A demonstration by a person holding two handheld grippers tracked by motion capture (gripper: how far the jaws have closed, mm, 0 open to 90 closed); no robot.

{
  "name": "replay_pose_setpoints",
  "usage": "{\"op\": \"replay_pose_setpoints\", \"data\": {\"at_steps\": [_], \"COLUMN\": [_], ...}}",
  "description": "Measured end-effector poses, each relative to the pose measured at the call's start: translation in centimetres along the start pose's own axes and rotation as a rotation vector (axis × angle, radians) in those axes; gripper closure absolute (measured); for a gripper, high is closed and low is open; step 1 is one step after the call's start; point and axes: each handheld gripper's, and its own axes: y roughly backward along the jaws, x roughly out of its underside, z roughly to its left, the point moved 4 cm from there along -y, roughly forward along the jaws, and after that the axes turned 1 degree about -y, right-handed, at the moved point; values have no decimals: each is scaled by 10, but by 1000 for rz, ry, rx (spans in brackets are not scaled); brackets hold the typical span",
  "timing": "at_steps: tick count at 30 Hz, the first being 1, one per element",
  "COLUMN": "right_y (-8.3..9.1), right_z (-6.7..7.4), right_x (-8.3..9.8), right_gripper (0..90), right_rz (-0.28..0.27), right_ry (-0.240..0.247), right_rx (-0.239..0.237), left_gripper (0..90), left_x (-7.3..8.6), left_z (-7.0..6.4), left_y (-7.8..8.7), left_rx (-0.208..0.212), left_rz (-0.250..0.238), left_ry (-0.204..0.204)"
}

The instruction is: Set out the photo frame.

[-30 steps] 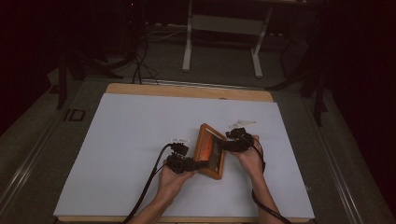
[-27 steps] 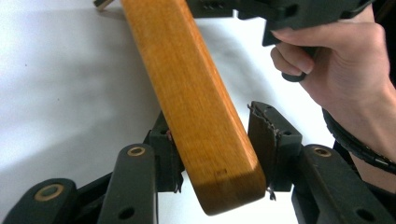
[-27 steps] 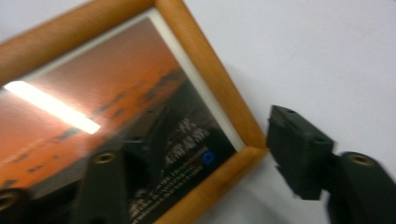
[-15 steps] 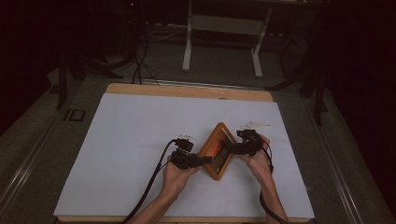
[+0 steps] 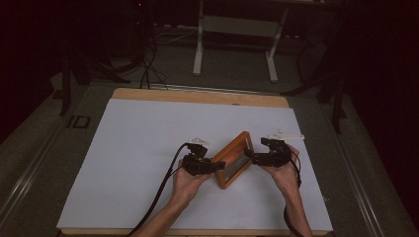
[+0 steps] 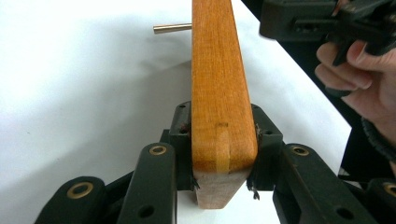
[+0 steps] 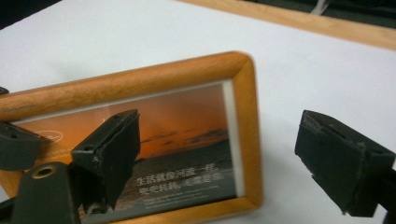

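Note:
A wooden picture frame [image 5: 236,150] holding a sunset photo [image 7: 187,140] stands tilted on the white table, running diagonally from near left to far right. My left gripper [image 5: 219,165] is shut on its near left edge; in the left gripper view the jaws [image 6: 219,140] clamp the frame's narrow wooden side [image 6: 217,70]. A thin brass peg [image 6: 172,29] sticks out behind the frame. My right gripper [image 5: 249,157] is at the frame's right end, open. In the right gripper view its jaws [image 7: 224,158] stand wide apart, with the frame's right border [image 7: 250,130] between them, untouched.
A white sheet [image 5: 143,148] covers the table, with a wooden strip [image 5: 197,96] along the far edge. A small white item [image 5: 287,135] lies far right of the frame. Metal stand legs [image 5: 198,49] and cables are on the floor beyond.
The frame has swung from nearly square-on to a diagonal. My right gripper has come off it, moved right and opened. The left gripper keeps its hold.

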Motion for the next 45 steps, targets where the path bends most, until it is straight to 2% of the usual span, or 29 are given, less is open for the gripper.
{"op": "replay_pose_setpoints", "data": {"at_steps": [2,3,4,5,6,7,9,10,12,13,18,25,28,29,30,31,32,33,35,38,40,45], "right_y": [4,7,8,9,9,10,10,10,9,9,9,7,6,6,6,6,6,6,7,7,6,2], "right_z": [0,1,1,2,2,4,5,5,9,9,15,21,26,28,28,29,32,32,35,38,42,50], "right_x": [-2,-4,-4,-5,-5,-6,-6,-6,-6,-6,-9,-13,-16,-17,-17,-18,-20,-20,-23,-27,-28,-29], "right_gripper": [159,171,186,198,198,232,232,263,373,373,497,582,659,697,697,742,827,827,896,899,899,898], "right_rz": [-10,-18,-19,-20,-20,-18,-15,-15,-7,-7,-6,-14,-19,-23,-23,-28,-42,-42,-60,-78,-73,-63], "right_ry": [3,10,13,16,16,29,39,39,69,69,76,100,116,120,120,129,142,142,141,141,158,173], "right_rx": [2,4,5,3,3,-6,-1,-1,-1,-1,-16,-21,-32,-33,-33,-35,-37,-37,-40,-52,-67,-90], "left_gripper": [691,691,691,691,691,691,691,691,691,691,691,691,691,691,691,691,691,691,691,691,690,690], "left_x": [-1,-2,-2,-4,-4,-6,-6,-8,-10,-10,-13,-15,-16,-16,-16,-17,-17,-18,-20,-23,-25,-29], "left_z": [0,1,1,2,2,3,3,4,8,8,13,18,19,19,20,20,21,20,19,16,13,10], "left_y": [3,6,6,10,10,15,15,20,27,27,41,56,61,62,64,66,67,69,72,76,78,81], "left_rx": [-5,-11,-11,-15,-15,-17,-17,-21,-17,-17,-19,-8,-3,0,3,7,10,12,14,18,29,49], "left_rz": [0,0,0,-1,-1,-6,-6,-10,-17,-17,-19,-13,-10,-12,-13,-11,-12,-12,-9,-10,-8,-6], "left_ry": [-20,-45,-45,-67,-67,-88,-88,-110,-137,-137,-216,-298,-341,-351,-356,-359,-362,-367,-386,-420,-441,-469]}}
